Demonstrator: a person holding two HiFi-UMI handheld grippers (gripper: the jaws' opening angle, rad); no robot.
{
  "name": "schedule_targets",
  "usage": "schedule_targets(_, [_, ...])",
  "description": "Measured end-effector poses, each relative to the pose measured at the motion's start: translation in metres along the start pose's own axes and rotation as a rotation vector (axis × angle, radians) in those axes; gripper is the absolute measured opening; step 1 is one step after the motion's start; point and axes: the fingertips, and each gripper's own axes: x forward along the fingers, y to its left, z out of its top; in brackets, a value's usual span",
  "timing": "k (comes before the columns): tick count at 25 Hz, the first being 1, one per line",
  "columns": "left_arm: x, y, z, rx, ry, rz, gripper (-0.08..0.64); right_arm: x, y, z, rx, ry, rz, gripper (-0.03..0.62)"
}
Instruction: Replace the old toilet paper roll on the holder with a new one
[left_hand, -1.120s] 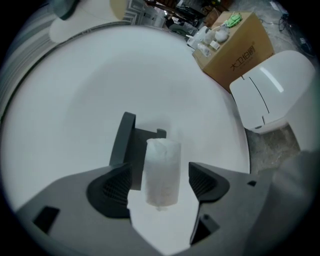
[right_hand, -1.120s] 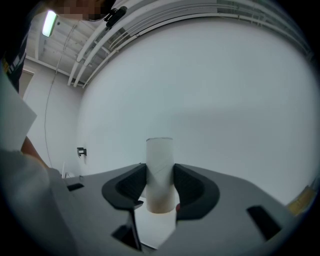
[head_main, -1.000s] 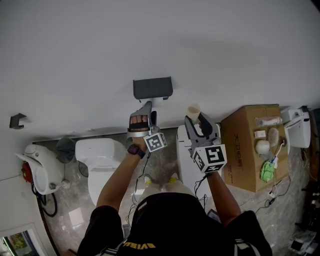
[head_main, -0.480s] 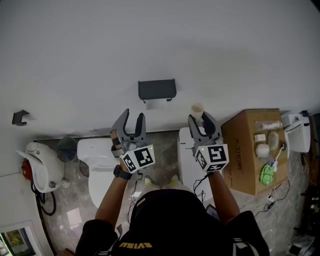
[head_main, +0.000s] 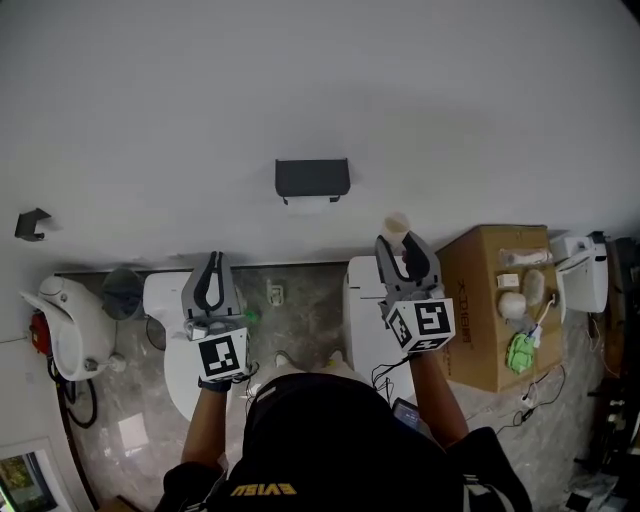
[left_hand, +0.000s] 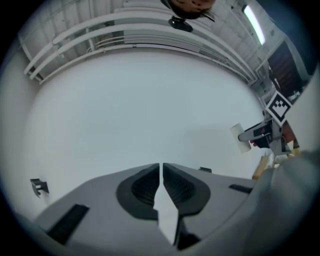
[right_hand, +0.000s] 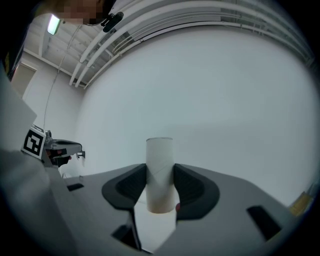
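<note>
A dark grey holder (head_main: 312, 178) is fixed to the white wall, with a strip of white (head_main: 312, 205) showing under its cover. My right gripper (head_main: 405, 243) (right_hand: 160, 182) is below and right of it, shut on a bare cardboard tube (head_main: 396, 226) (right_hand: 160, 167) that stands upright between the pads. My left gripper (head_main: 210, 275) (left_hand: 161, 167) hangs well to the left of the holder, over the toilet. Its jaws have just been closing and now stand shut with nothing between them. The left gripper view also catches the tube (left_hand: 240, 137) at its right edge.
A white toilet (head_main: 180, 340) stands below the left gripper, with a grey bin (head_main: 125, 295) and a white appliance (head_main: 62, 330) further left. A white cabinet (head_main: 365, 320) and a cardboard box (head_main: 480, 310) with small items are at the right. A small hook (head_main: 30, 222) is on the wall.
My left gripper has drawn away from the holder, gone left and down in the picture, rolled upright and closed its jaws. The right gripper has hardly moved with the tube.
</note>
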Motion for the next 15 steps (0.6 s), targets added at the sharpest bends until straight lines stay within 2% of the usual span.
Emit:
schedule_targets(3, [-0.005,0.014,-0.006,-0.002,0.019,-0.012,0.015,-0.008,-0.001,0.008,-0.011,-0.021,-0.007,0.172])
schedule_targets(6, [-0.002,0.019,0.000,-0.108,0.001,-0.028,0.011,-0.016,-0.001,0.011,-0.003,-0.030,-0.018,0.172])
schedule_targets(8, [0.000,0.019,0.006,-0.148,-0.014,-0.045,0.011,-0.021,-0.001,0.014,-0.007,-0.036,-0.030,0.172])
schedule_targets(15, [0.001,0.024,-0.001,-0.140,0.004,-0.067,0.011,-0.029,0.002,0.023,-0.021,-0.060,-0.053,0.170])
